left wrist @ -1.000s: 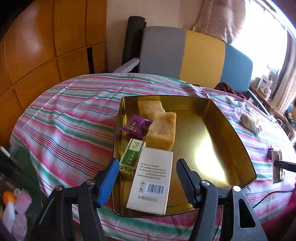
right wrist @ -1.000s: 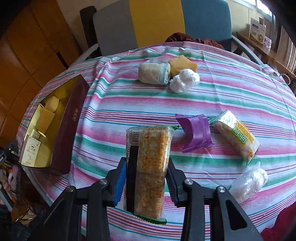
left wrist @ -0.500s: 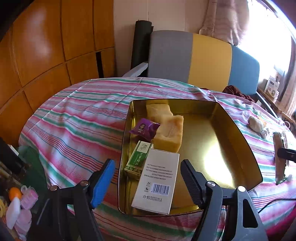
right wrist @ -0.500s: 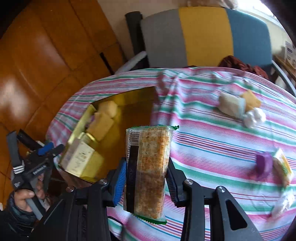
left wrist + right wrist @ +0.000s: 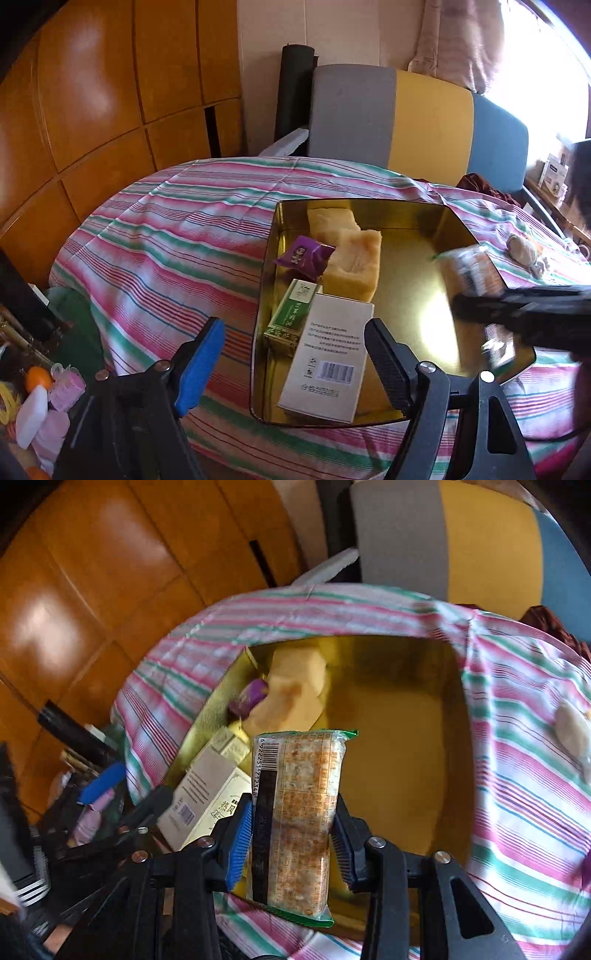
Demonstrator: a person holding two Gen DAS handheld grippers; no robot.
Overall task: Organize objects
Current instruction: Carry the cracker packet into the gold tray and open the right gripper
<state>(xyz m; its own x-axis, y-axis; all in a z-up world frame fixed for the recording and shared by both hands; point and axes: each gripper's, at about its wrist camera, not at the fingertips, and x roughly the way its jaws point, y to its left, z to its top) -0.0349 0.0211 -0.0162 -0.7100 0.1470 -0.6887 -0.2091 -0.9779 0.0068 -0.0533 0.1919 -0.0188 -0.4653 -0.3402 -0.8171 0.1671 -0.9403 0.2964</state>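
cracker pack [image 5: 295,819] clamped upright in right gripper [image 5: 291,843], hanging over gold tin [image 5: 413,236] on striped cloth [image 5: 177,236]. left gripper [image 5: 295,354] jaws opening, nothing between pads, above white box [image 5: 328,354] in tin.

Clear-wrapped cracker packet [image 5: 295,819] hangs upright over the gold tin [image 5: 399,760] holding boxes and cakes

Bare tin [image 5: 406,280] floor right of stacked boxes [image 5: 328,354]
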